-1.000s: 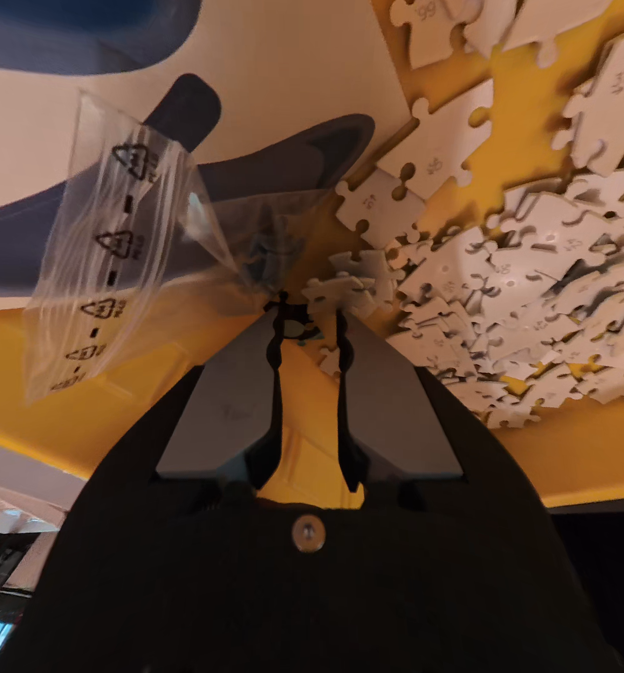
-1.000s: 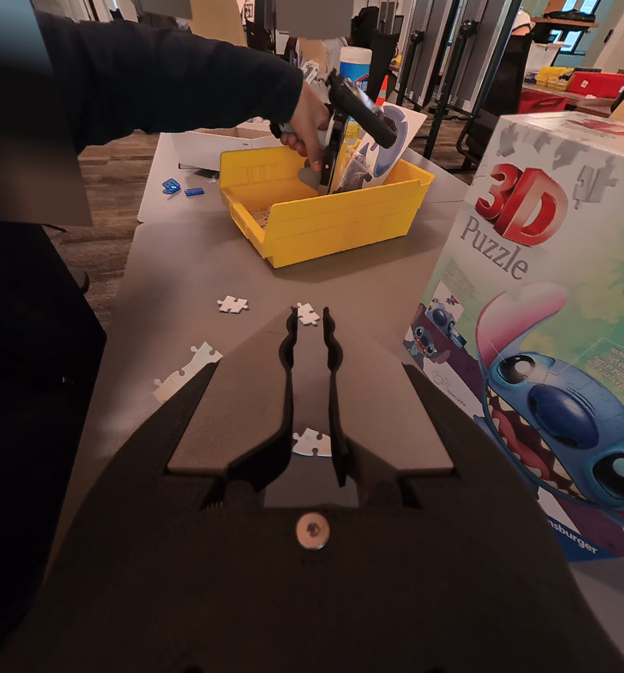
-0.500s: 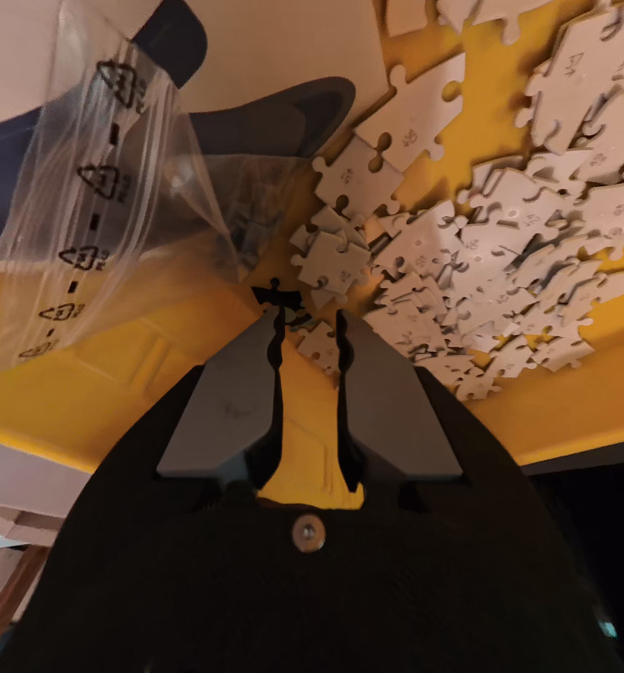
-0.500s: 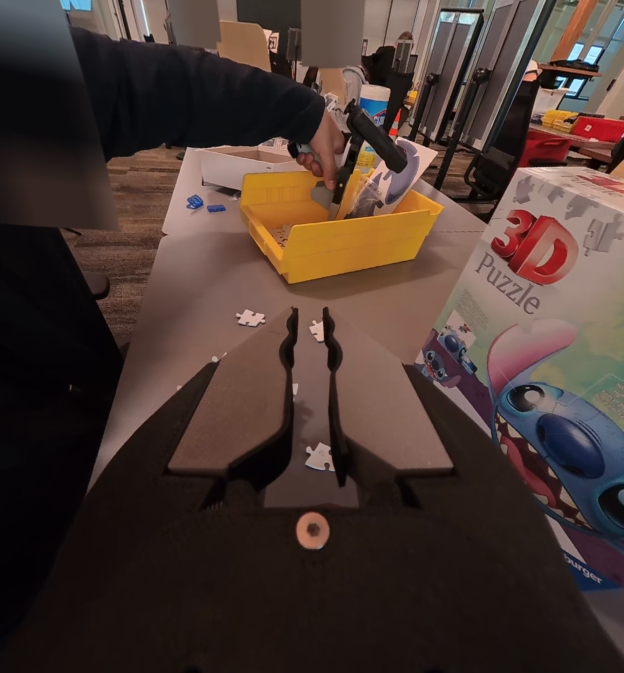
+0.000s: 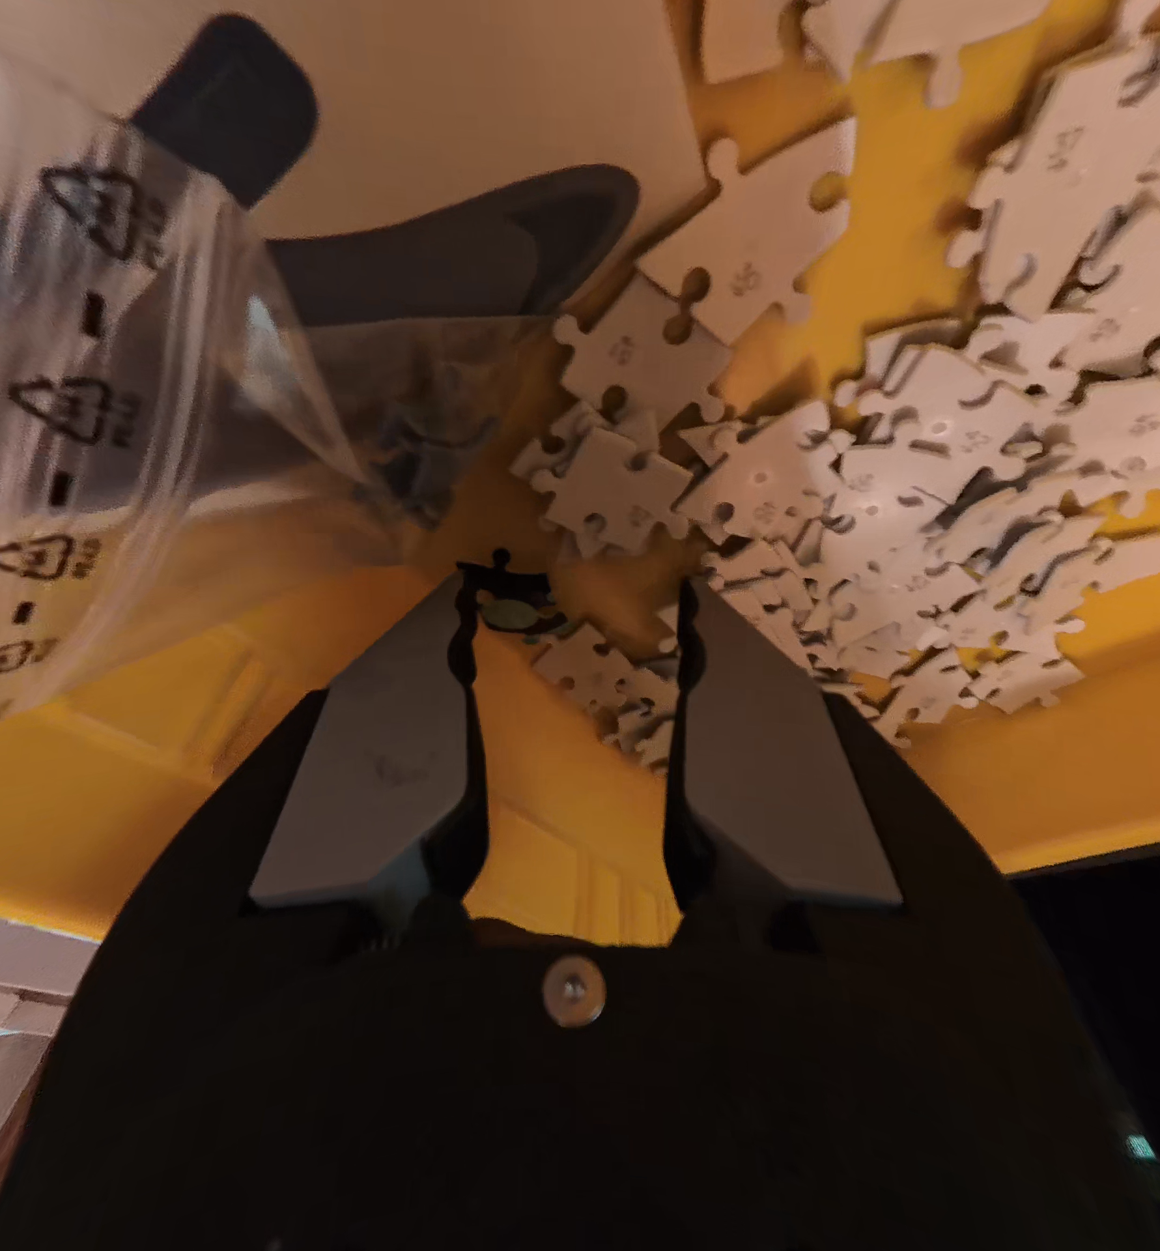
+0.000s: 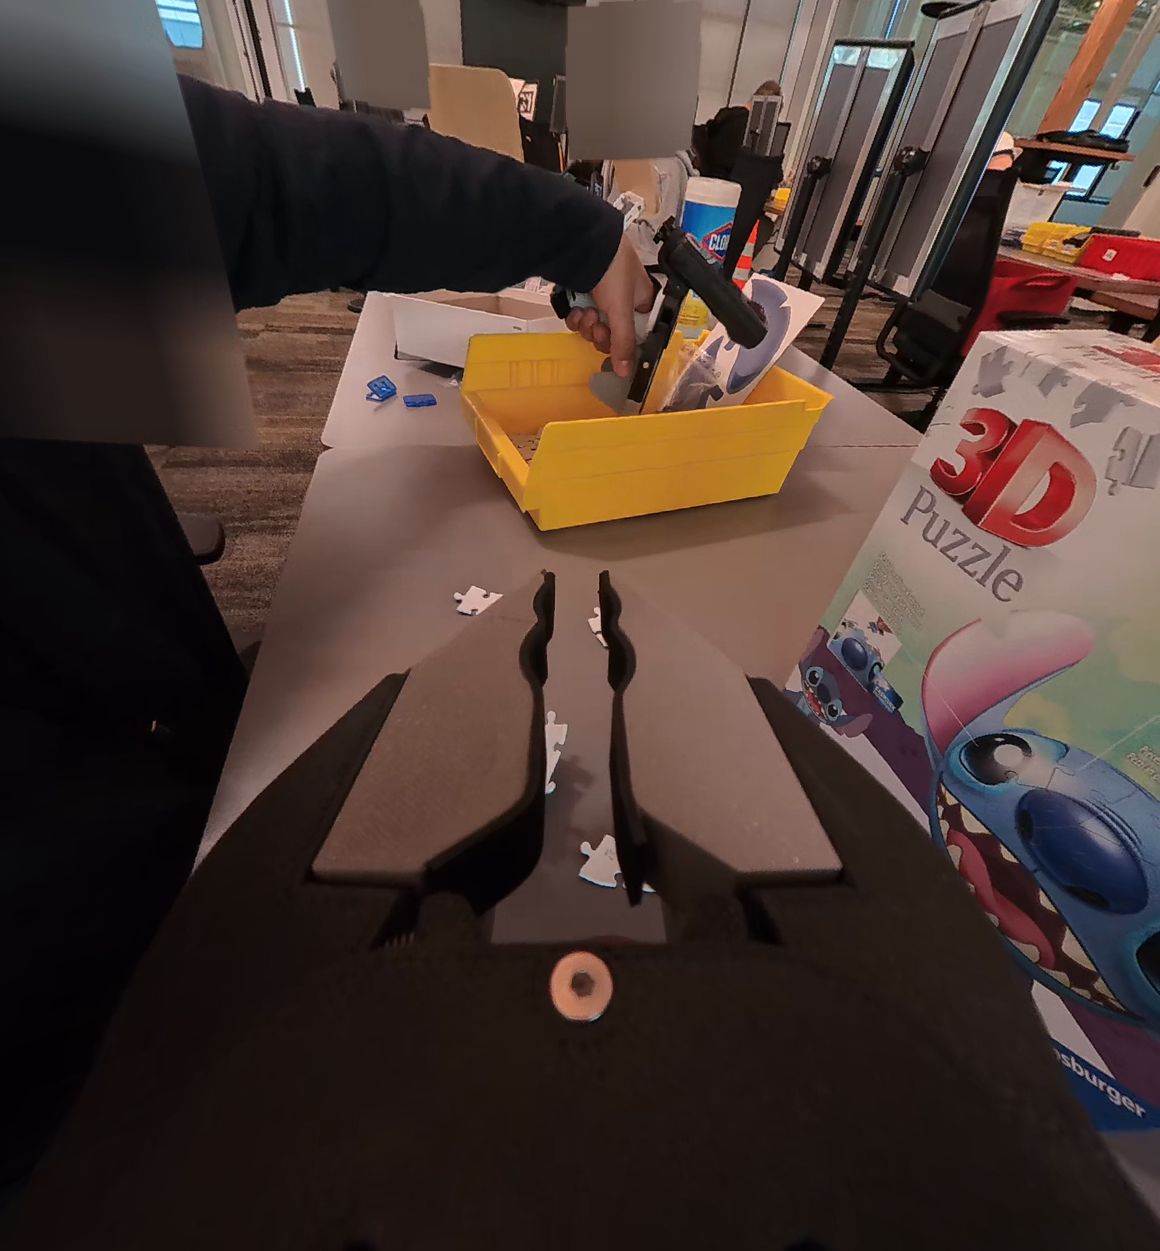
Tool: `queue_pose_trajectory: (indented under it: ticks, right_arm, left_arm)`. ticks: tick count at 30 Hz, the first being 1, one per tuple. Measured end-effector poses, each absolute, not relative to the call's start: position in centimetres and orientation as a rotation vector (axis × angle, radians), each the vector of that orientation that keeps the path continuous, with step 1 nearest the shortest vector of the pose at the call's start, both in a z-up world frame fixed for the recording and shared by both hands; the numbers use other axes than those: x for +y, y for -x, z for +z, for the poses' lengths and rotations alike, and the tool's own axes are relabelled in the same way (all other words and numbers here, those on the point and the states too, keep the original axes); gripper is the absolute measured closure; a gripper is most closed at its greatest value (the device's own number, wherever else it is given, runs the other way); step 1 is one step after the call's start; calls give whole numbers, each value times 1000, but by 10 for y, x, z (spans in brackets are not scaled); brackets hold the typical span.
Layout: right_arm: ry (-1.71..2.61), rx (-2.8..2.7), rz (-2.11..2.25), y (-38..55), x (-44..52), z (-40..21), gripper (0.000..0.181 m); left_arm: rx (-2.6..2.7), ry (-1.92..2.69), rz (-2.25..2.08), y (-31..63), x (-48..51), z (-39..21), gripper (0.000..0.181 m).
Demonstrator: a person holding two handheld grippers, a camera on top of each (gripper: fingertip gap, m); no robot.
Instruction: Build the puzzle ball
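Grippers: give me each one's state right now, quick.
Left gripper: open, holding nothing, down inside the yellow bin above the puzzle pieces.
Right gripper: narrowly open, holding nothing, above the table.

Lettering on puzzle box (image 6: 1010, 609), wipes canister (image 6: 709, 227).

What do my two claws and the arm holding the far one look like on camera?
Both look alike: the left claw and right claw have broad matte-black bodies, grey wedge-shaped fingers with wavy black inner edges, and one silver screw. The arm wears a dark navy sleeve.
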State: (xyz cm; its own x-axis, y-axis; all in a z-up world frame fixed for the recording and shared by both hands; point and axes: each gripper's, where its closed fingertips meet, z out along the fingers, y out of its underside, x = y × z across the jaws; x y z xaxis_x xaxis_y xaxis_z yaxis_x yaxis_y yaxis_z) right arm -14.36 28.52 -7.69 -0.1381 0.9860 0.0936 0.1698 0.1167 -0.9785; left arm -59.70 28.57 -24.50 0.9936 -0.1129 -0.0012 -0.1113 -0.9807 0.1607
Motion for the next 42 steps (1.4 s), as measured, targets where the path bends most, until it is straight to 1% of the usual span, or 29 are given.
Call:
queue_pose_trajectory:
  ticks: [3, 8, 10, 12, 17, 20, 24, 25, 26, 27, 32, 35, 39, 42]
  right_arm:
    - [1186, -1482, 1134, 142, 284, -75, 172]
    - [1192, -1492, 1125, 144, 284, -78, 172]
    - [1193, -1498, 1122, 144, 283, -79, 172]
    - [1191, -1499, 1123, 145, 283, -79, 172]
    - [1183, -1506, 1130, 146, 279, -79, 172]
    - [1177, -1508, 1132, 146, 277, -78, 172]
    - [1164, -1503, 1137, 145, 275, -75, 172]
    - [1162, -1502, 1140, 144, 275, -75, 172]
    - [1159, -1501, 1141, 144, 275, -74, 172]
    - [1157, -1500, 1141, 144, 274, -74, 172]
    - [1164, -1497, 1141, 142, 275, -76, 172]
    - [1172, -1495, 1145, 141, 276, -77, 172]
    - [1177, -1500, 1141, 142, 277, -79, 172]
    - [1181, -1506, 1125, 143, 277, -80, 172]
  left_arm:
    - [-192, -2967, -16, 595, 283, -243, 129]
    - [-158, -2974, -107, 608, 284, -239, 151]
    - [-184, -2959, -141, 609, 283, -241, 151]
    - [-202, -2943, -145, 608, 280, -246, 144]
    - [-152, -2972, -92, 608, 280, -247, 145]
    - [-95, -2974, -21, 607, 273, -248, 148]
    - [-107, -2966, -34, 607, 266, -248, 151]
    - [-127, -2964, -42, 607, 265, -248, 153]
    - [-140, -2962, -54, 608, 264, -248, 163]
    - [-139, -2962, -57, 608, 263, -248, 164]
    - [-174, -2951, -34, 605, 260, -247, 164]
    - [-221, -2987, 130, 592, 264, -235, 165]
    - [-394, -3083, 568, 562, 274, -201, 165]
    - [-776, -3076, 902, 536, 266, -176, 165]
